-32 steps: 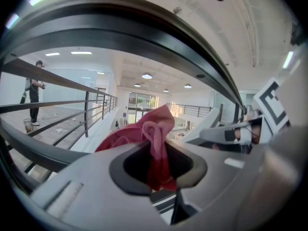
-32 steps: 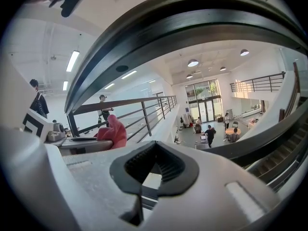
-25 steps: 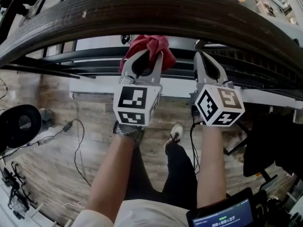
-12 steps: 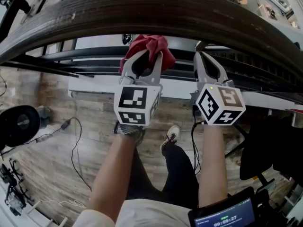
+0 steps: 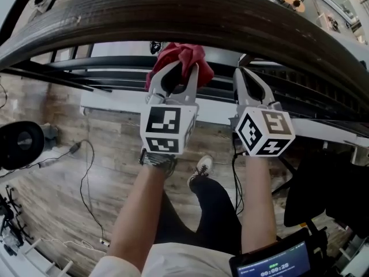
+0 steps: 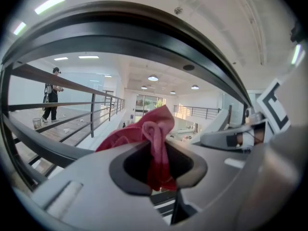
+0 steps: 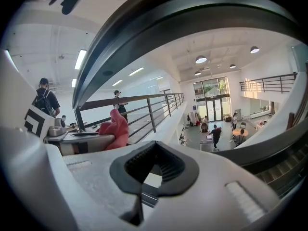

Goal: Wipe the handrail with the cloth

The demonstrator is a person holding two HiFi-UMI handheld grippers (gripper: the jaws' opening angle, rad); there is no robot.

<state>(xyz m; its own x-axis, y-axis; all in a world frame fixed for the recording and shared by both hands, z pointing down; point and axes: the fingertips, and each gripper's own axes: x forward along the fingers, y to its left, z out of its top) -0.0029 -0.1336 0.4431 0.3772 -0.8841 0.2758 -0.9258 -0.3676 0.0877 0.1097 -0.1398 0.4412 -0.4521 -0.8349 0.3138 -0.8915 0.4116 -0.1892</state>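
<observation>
Jaws of the left gripper (image 5: 180, 69) pinch the red cloth (image 5: 183, 56) just below the handrail (image 5: 230, 16) (right gripper (image 5: 244, 74) jaws pressed together, empty).

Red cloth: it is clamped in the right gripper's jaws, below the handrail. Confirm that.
Wrong gripper. The red cloth is clamped in the jaws of the left gripper, below the handrail; the left gripper view shows it. The right gripper holds nothing.

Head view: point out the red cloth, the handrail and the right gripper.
red cloth (image 5: 184, 55), head view, on its bunched middle fold.
handrail (image 5: 202, 10), head view, on its dark top face.
right gripper (image 5: 244, 73), head view, between its fingertips.
</observation>
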